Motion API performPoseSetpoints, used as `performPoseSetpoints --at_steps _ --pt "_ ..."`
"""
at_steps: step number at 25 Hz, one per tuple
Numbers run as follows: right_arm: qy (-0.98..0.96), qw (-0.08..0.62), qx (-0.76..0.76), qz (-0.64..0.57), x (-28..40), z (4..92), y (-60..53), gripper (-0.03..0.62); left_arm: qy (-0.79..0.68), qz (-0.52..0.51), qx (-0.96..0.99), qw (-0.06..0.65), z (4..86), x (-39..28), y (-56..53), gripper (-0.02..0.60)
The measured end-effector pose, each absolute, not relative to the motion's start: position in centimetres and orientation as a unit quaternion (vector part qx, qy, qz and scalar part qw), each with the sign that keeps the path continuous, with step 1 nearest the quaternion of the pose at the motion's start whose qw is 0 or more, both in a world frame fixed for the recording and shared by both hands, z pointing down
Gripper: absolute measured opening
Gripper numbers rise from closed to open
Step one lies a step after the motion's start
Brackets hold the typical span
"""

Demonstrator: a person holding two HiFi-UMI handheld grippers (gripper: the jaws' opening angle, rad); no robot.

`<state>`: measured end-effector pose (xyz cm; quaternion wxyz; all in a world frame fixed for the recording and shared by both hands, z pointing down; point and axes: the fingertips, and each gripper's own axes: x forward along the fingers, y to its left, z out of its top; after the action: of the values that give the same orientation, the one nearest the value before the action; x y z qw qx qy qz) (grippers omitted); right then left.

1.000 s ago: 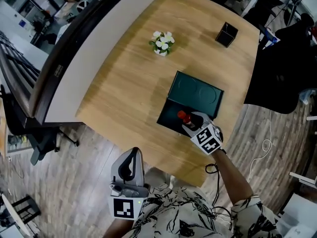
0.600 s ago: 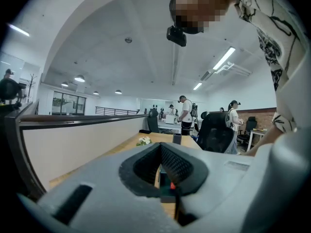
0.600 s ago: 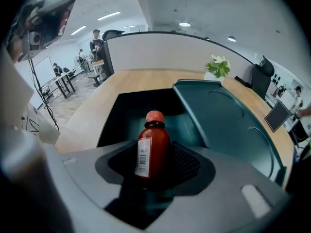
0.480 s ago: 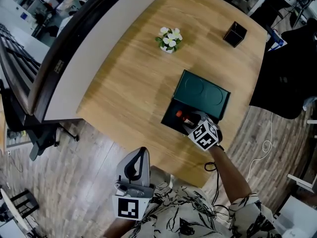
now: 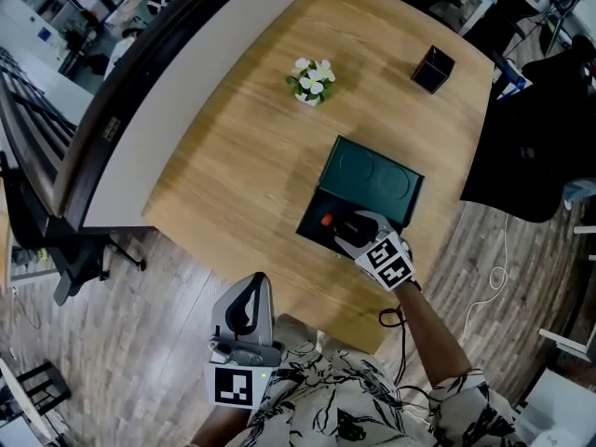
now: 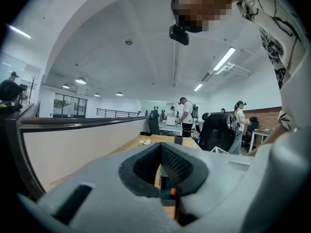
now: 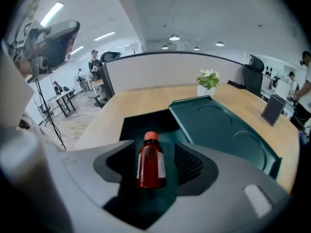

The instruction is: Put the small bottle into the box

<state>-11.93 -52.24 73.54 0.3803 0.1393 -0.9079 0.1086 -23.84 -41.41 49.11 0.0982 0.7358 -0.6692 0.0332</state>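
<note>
A small red bottle (image 7: 150, 161) with an orange cap (image 5: 326, 220) lies on its side on the floor of the dark green box (image 5: 312, 226). The box's lid (image 5: 372, 177) lies open beyond it. My right gripper (image 5: 352, 231) sits at the box's near edge. Its jaws (image 7: 154, 152) are opening around the bottle, with a gap between each pad and the glass. In the head view the gripper covers the bottle's body. My left gripper (image 5: 244, 310) is held low by my body, off the table, its jaws (image 6: 159, 152) together and empty.
A small pot of white flowers (image 5: 309, 80) and a black pen holder (image 5: 431, 67) stand farther back on the wooden table (image 5: 242, 156). A grey partition wall (image 5: 140, 110) runs along the left. Dark chairs (image 5: 535, 128) stand to the right of the table.
The right gripper has eased back toward the box's near edge. The bottle's cap now shows farther out from it, low in the box. The left gripper has hardly moved.
</note>
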Motion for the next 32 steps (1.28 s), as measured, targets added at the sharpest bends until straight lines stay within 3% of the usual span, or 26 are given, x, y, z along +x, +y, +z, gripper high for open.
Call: performPoseSetpoints --at_steps 3,7,9,11,14,20,32 --pt "-0.923 0.322 0.156 0.142 -11.1 70.0 -52.2 0.265 -0.669 0.030 0.737 0.094 48.4 -23.3 -41.2 0.005" --pt "-0.944 0.209 0.198 0.159 -9.3 62.6 -53.0 0.137 -0.665 0.027 0.742 0.074 47.1 -22.7 -40.9 0.005" --pt "-0.952 0.163 0.210 0.151 -8.1 58.7 -52.6 0.122 -0.667 0.025 0.741 0.067 46.4 -22.5 -40.8 0.003" --pt "-0.956 0.126 0.226 0.135 -6.6 55.2 -51.8 0.054 -0.670 0.020 0.740 0.059 45.6 -22.4 -40.7 0.005" --pt "-0.958 0.080 0.253 0.106 -4.0 50.5 -50.9 0.006 -0.671 0.011 0.740 0.042 44.0 -22.1 -40.9 0.005" --pt "-0.944 -0.033 0.313 0.095 2.8 42.8 -49.5 0.005 -0.654 -0.005 0.756 0.024 41.5 -18.9 -40.6 0.004" --pt "-0.890 -0.089 0.447 0.003 14.0 35.0 -46.1 0.005 -0.679 -0.024 0.733 -0.028 37.2 -19.4 -38.8 0.003"
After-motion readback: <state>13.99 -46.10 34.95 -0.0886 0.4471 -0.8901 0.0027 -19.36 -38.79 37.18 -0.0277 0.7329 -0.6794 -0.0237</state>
